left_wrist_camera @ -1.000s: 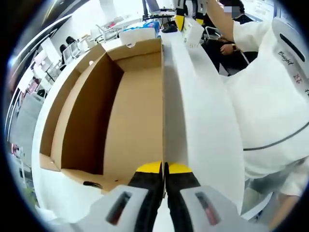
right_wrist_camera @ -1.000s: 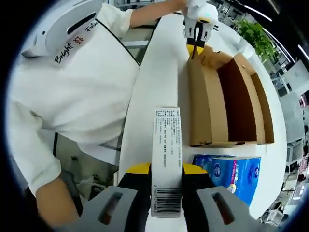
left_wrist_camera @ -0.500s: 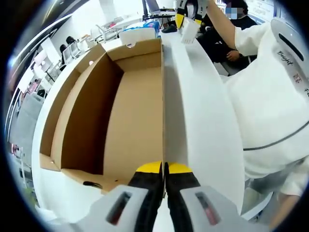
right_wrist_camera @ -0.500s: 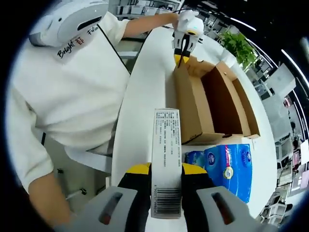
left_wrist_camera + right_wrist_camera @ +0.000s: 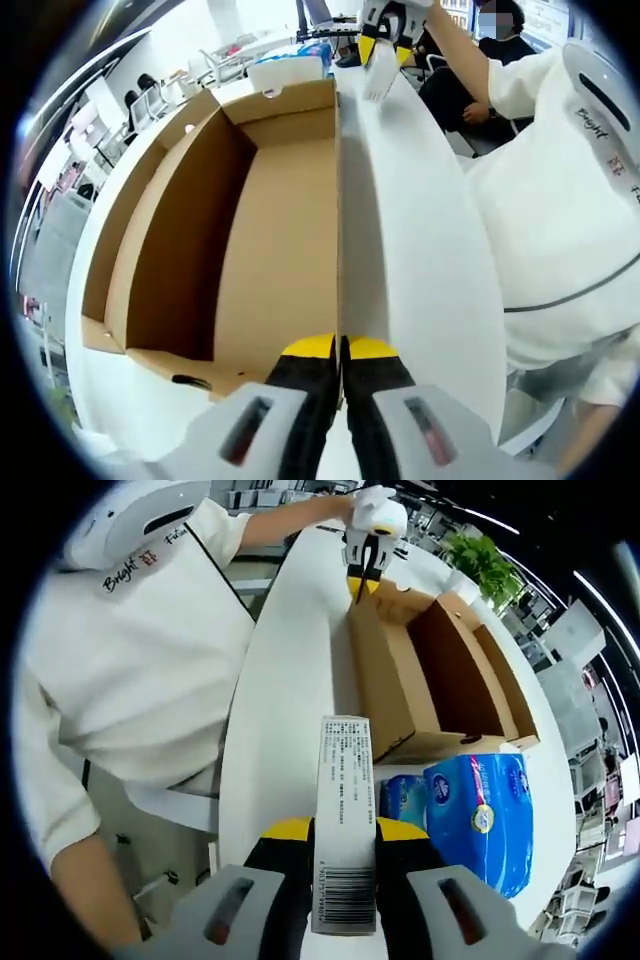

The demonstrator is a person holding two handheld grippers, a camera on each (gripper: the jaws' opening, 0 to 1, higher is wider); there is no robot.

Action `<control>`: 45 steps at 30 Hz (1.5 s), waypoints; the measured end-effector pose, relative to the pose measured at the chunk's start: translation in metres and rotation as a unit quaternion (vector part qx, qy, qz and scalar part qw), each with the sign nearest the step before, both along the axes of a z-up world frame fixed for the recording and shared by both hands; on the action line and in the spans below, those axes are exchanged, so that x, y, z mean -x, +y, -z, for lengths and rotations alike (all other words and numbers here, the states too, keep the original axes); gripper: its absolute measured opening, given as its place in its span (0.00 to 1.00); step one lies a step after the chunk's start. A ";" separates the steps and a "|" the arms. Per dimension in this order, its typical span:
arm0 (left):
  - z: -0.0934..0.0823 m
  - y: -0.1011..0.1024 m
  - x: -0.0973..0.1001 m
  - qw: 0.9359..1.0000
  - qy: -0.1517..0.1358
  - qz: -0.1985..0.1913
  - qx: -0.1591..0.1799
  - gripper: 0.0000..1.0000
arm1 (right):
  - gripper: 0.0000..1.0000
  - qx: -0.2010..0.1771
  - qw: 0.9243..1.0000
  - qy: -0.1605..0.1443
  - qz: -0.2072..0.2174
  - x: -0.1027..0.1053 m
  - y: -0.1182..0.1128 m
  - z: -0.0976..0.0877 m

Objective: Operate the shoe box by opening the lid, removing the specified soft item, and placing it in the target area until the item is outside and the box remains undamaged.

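White tabletop [image 5: 290, 690] carries everything, set in an open office with desks and chairs beyond it in the left gripper view and a potted plant [image 5: 480, 565] at the far end in the right gripper view.

One brown cardboard box [image 5: 240, 230] lies open on the table, its inside bare cardboard with nothing visible in it. In the left gripper view the left gripper [image 5: 340, 350] has its jaws pressed together on the box's near wall, along the white flap [image 5: 400, 230] that runs away from the camera. In the right gripper view that same gripper [image 5: 362, 575] shows at the box's far corner, clamped on the wall edge.

One white sheet with printed text and a barcode [image 5: 343, 815] stands between the right gripper's [image 5: 343, 830] jaws, which are closed on its lower end. In the left gripper view this gripper [image 5: 380, 45] appears at the far end of the flap, holding the sheet [image 5: 381, 70] just above it, outside the box.

One blue pack [image 5: 475, 815] lies on the table just beside the box's near end, to the right of the sheet.

A person in a white top [image 5: 130, 660] stands at the table's edge; a second seated person [image 5: 470, 80] is behind.
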State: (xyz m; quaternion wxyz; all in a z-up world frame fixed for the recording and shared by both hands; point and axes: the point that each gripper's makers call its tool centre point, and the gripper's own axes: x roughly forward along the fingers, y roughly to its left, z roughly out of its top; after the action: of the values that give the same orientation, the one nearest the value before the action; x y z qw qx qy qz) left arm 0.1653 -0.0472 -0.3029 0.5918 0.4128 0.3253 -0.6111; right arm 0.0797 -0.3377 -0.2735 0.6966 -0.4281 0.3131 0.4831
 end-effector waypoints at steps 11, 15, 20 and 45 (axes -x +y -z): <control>0.000 0.000 -0.001 1.000 0.002 0.002 0.003 0.01 | 0.21 -0.041 0.999 -0.014 0.011 0.001 -0.002 0.010; 0.000 0.000 -0.001 1.000 0.000 0.002 0.002 0.01 | 0.21 -0.036 0.999 -0.016 0.026 -0.007 0.002 0.014; 0.000 0.000 -0.001 1.000 -0.001 0.001 0.004 0.01 | 0.21 -0.014 1.000 -0.013 0.021 -0.010 0.007 0.025; 0.000 0.000 -0.001 1.000 0.000 0.000 0.006 0.01 | 0.23 0.002 0.998 -0.063 0.017 -0.017 -0.005 0.027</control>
State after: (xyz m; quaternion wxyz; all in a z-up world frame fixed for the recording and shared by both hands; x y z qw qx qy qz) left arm 0.1661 -0.0475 -0.3024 0.5944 0.4092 0.3218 -0.6129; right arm 0.0967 -0.3425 -0.3009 0.7223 -0.4537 0.2761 0.4429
